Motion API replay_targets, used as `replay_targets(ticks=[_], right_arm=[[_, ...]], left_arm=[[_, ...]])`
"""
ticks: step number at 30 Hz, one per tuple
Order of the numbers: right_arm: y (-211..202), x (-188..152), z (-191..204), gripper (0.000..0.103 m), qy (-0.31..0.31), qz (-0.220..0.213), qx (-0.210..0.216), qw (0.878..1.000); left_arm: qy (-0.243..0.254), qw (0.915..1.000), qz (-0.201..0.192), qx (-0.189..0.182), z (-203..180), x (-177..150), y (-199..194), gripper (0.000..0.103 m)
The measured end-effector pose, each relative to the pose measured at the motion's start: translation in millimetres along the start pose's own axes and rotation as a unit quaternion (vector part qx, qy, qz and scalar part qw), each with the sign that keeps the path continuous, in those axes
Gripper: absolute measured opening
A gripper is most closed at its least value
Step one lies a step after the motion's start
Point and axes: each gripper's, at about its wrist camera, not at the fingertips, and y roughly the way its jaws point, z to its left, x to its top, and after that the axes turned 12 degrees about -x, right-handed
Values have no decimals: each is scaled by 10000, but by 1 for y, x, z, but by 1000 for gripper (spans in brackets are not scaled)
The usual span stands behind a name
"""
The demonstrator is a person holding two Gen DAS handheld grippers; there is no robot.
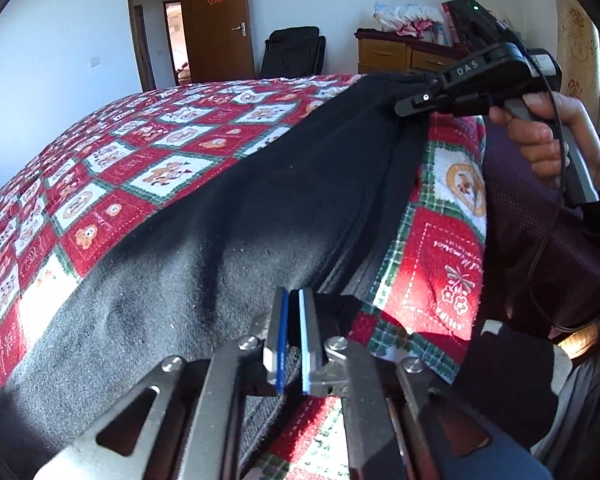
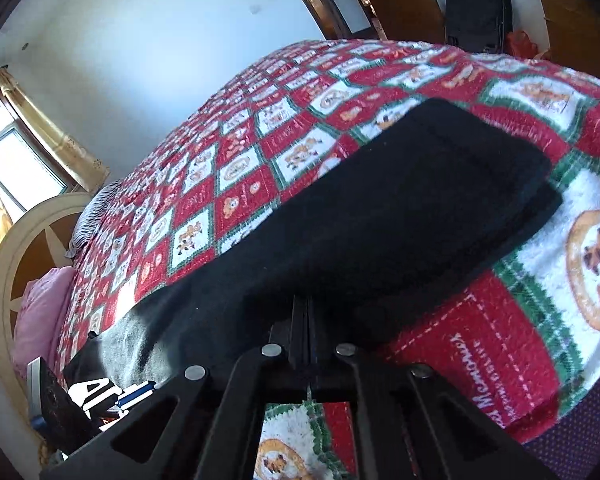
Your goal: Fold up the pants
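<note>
I am keeping my left gripper (image 1: 293,300) pinched on the near hem of the black pants (image 1: 228,216), its blue-lined pads nearly meeting over the fuzzy fleece. My right gripper (image 2: 305,308) is clamping the same edge farther along, jaws together. The pants are lying as a long folded slab on the checked red terry bedspread (image 2: 236,168), near its edge.

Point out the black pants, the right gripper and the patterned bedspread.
black pants (image 1: 228,216), left wrist view, middle of the cloth
right gripper (image 1: 405,107), left wrist view, fingertips
patterned bedspread (image 2: 260,168), right wrist view, bare checked part
</note>
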Motion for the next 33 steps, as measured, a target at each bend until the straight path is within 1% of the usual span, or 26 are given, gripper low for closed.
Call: replay_targets(ticks=[3,5,7,8,10,12,13,14,15,16,17,20,22,24,25,27,28,30,33], right_arm=[[-19,3,-2,0,-88,-236,-44,9997],[-27,2,-7,0,-83,-265,-51,9996],[-25,-1,-13,0,-121,-124,-68,9998],[-20,-3,-13,0,-188,9,-21,9998],[-15,-6,-15,1,-107,103,97,9998],[-10,-5,-13,2,47,159,427,9990],[-8,-5,-11,12,56,172,512,9985],[-7,-6,-9,37,52,184,525,9984],[-5,-6,-8,49,96,218,620,9978],[-3,-6,-7,55,160,256,711,9970],[0,-6,-4,55,170,295,690,9970],[6,-4,6,55,100,311,428,9985],[9,-3,10,55,126,274,378,9988],[15,-1,14,50,135,262,228,9993],[19,-1,16,46,129,264,165,9994],[24,-1,17,26,123,263,92,9995],[28,-1,17,6,101,338,132,9993],[30,-4,15,3,146,379,194,9990],[13,-5,18,2,-13,196,197,9996]], left_arm=[[-188,9996,-125,-183,4,0,-7,5],[-245,9992,-182,-247,4,-1,-9,5],[-256,9993,-149,-234,4,-2,-6,5],[-268,9993,-127,-231,4,-3,-3,5],[-286,9993,-109,-226,4,-4,-1,5],[-312,9992,-135,-201,5,-2,-1,5],[-322,9992,-144,-197,6,-3,-1,5],[-341,9991,-160,-186,7,-3,-2,5],[-376,9990,-176,-189,9,-3,-3,5],[-415,9988,-188,-198,10,-4,-4,5],[-463,9985,-200,-196,12,-4,-4,5],[-599,9975,-257,-259,17,-5,-5,5],[-655,9971,-277,-282,19,-4,-5,5],[-646,9972,-249,-283,19,-4,-3,5],[-647,9972,-217,-309,18,-5,-1,5],[-600,9971,-202,-426,15,-6,1,5],[-544,9973,-201,-460,12,-6,2,5],[-442,9978,-149,-473,8,-5,5,5],[-410,9977,-106,-525,7,-6,6,5]])
